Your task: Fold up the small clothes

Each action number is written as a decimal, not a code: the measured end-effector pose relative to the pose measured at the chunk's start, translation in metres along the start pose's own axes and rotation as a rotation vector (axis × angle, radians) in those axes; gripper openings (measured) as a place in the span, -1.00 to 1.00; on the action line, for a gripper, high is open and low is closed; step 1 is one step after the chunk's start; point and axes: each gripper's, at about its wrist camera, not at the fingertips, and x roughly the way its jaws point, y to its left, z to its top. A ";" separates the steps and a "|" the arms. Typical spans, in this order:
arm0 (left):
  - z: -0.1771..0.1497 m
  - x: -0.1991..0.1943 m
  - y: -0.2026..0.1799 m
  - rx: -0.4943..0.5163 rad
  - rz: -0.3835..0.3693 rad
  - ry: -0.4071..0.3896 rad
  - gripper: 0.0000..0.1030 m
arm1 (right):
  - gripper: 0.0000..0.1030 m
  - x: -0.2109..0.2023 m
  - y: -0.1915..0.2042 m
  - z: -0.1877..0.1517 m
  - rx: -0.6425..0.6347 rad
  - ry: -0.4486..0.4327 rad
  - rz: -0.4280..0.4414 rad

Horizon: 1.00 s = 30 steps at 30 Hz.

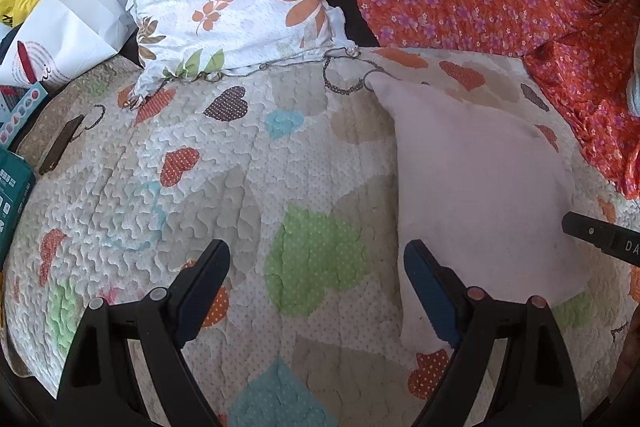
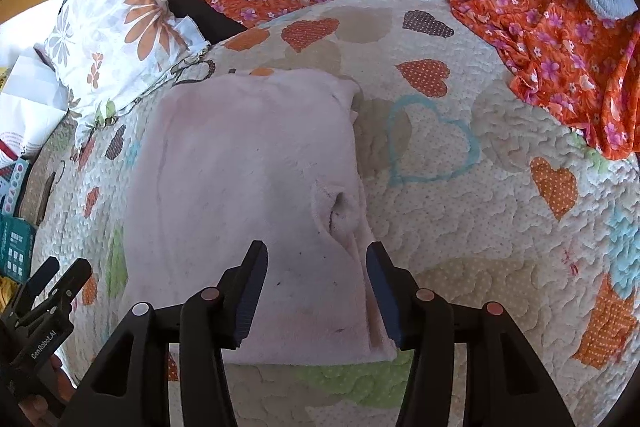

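Both tools gape empty: left tool (image 1: 316, 267) over bare quilt (image 1: 224, 155), right tool (image 2: 316, 267) over the pink garment (image 2: 240, 167) at centre frame. Judgement: pinch its lower-right edge cleanly, both layers, before folding across.

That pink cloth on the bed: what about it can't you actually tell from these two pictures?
- Pink cloth, right wrist view: its near edge is hidden behind the right gripper.
- Left wrist view: the left gripper hides the cloth's near left corner.
- What garment it is: folded over, no clear shape in either view.
- Whatever lies under it on the quilt: covered by the cloth.
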 end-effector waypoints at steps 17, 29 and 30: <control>-0.004 0.006 -0.004 0.005 -0.026 0.039 0.71 | 0.16 -0.003 0.015 -0.005 -0.080 -0.013 -0.036; -0.007 0.010 -0.005 0.010 -0.041 0.058 0.71 | 0.18 -0.003 0.016 -0.006 -0.081 -0.011 -0.041; -0.007 0.010 -0.005 0.011 -0.042 0.060 0.71 | 0.18 -0.003 0.016 -0.006 -0.081 -0.012 -0.041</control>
